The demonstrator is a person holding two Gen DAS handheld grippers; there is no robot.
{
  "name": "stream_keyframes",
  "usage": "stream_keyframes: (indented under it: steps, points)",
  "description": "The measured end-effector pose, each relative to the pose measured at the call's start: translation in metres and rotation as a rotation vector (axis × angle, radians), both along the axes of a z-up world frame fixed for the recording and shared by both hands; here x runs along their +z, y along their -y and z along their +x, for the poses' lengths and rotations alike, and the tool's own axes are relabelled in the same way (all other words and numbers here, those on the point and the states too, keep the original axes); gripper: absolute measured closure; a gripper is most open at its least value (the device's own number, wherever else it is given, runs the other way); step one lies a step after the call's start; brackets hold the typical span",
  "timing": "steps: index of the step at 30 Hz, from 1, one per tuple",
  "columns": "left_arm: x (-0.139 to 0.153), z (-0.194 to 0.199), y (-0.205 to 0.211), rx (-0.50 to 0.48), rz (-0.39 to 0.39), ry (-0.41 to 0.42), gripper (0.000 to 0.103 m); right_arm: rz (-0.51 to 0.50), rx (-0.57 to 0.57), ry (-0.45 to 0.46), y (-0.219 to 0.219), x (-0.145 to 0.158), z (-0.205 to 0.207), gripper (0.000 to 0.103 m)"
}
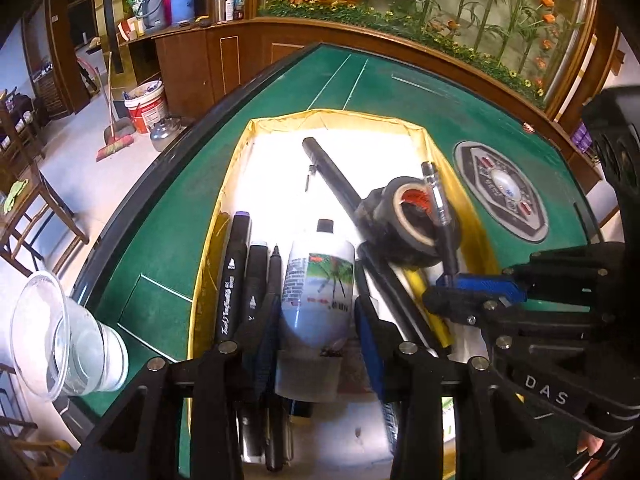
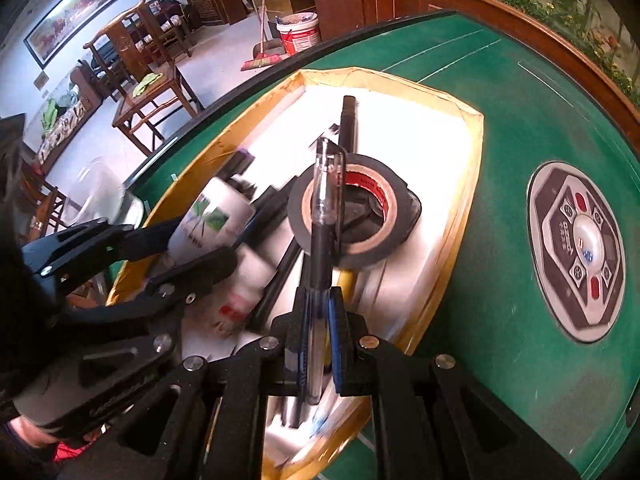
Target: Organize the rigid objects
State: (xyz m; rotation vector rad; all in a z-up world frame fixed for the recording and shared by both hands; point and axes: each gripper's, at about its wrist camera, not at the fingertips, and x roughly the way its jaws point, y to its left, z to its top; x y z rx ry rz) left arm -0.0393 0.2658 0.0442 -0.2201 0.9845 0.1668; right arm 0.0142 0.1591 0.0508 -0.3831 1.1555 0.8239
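Note:
A yellow-rimmed box (image 1: 240, 152) (image 2: 476, 128) with a white floor sits on the green table. My left gripper (image 1: 316, 312) is shut on a white bottle (image 1: 318, 280) with a black cap, held over the box; it also shows in the right wrist view (image 2: 208, 216). My right gripper (image 2: 318, 320) is shut on a black gel pen (image 2: 324, 216) with a clear cap, over a roll of black tape (image 2: 360, 208). The left wrist view shows that pen (image 1: 438, 204), the tape (image 1: 408, 220) and the right gripper (image 1: 476, 288). Black markers (image 1: 236, 272) and a long black rod (image 1: 332, 176) lie in the box.
A clear plastic cup (image 1: 60, 340) lies on its side at the table's left edge. A round grey control panel (image 1: 500, 188) (image 2: 576, 248) is set into the table right of the box. A wooden counter with flowers (image 1: 440, 40) runs behind. Chairs (image 2: 152, 92) stand on the floor to the left.

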Motion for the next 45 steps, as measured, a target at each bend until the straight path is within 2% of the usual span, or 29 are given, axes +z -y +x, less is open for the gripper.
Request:
stream_keyframes:
  steps: [4, 7, 10, 12, 14, 17, 19, 21, 22, 24, 27, 29, 33, 35, 38, 41, 43, 45]
  points:
    - [0.001, 0.001, 0.000, 0.007, 0.000, 0.010, 0.042, 0.011, 0.006, -0.002, 0.000, 0.001, 0.005, 0.094]
    - [0.005, -0.004, 0.002, 0.021, 0.011, 0.026, 0.033, 0.030, 0.008, -0.022, 0.008, 0.007, 0.005, 0.094]
    - [0.011, -0.007, 0.003, 0.036, 0.002, 0.039, 0.029, 0.046, 0.013, -0.024, 0.016, 0.015, 0.003, 0.092]
    - [0.017, -0.009, 0.005, 0.048, 0.011, 0.048, 0.025, 0.054, 0.012, -0.017, 0.021, 0.021, 0.000, 0.087]
    - [0.023, -0.012, 0.008, 0.060, 0.020, 0.058, 0.022, 0.072, 0.008, -0.005, 0.028, 0.031, -0.003, 0.074]
    - [0.036, -0.020, 0.014, 0.095, 0.069, 0.100, 0.010, 0.094, -0.004, 0.031, 0.043, 0.045, -0.007, 0.055]
    - [0.047, -0.029, 0.020, 0.125, 0.110, 0.146, 0.005, 0.105, -0.013, 0.054, 0.054, 0.053, -0.011, 0.050]
    - [0.058, -0.036, 0.024, 0.121, 0.096, 0.186, 0.002, 0.110, -0.022, 0.075, 0.064, 0.059, -0.014, 0.042]
    - [0.062, -0.038, 0.025, 0.111, 0.083, 0.185, 0.001, 0.114, -0.027, 0.081, 0.071, 0.062, -0.015, 0.035]
    - [0.067, -0.042, 0.031, 0.102, 0.096, 0.174, 0.001, 0.120, -0.045, 0.087, 0.085, 0.065, -0.019, 0.034]
    - [0.078, -0.053, 0.041, 0.108, 0.157, 0.170, 0.001, 0.121, -0.058, 0.091, 0.101, 0.066, -0.025, 0.033]
    - [0.088, -0.062, 0.046, 0.110, 0.159, 0.180, 0.001, 0.127, -0.070, 0.094, 0.114, 0.064, -0.030, 0.028]
    - [0.105, -0.068, 0.053, 0.148, 0.202, 0.116, 0.001, 0.135, -0.089, 0.051, 0.136, 0.055, -0.034, 0.028]
    - [0.115, -0.070, 0.055, 0.152, 0.179, 0.087, 0.001, 0.131, -0.096, 0.041, 0.143, 0.053, -0.036, 0.028]
    - [0.134, -0.077, 0.057, 0.152, 0.170, 0.111, 0.001, 0.139, -0.097, 0.037, 0.149, 0.054, -0.037, 0.028]
    - [0.156, -0.088, 0.062, 0.145, 0.223, 0.157, 0.001, 0.146, -0.082, 0.049, 0.150, 0.059, -0.042, 0.028]
    - [0.166, -0.096, 0.067, 0.186, 0.326, 0.187, 0.001, 0.148, -0.066, 0.060, 0.148, 0.062, -0.045, 0.028]
    - [0.164, -0.096, 0.071, 0.211, 0.419, 0.158, 0.001, 0.151, -0.050, 0.068, 0.146, 0.063, -0.046, 0.028]
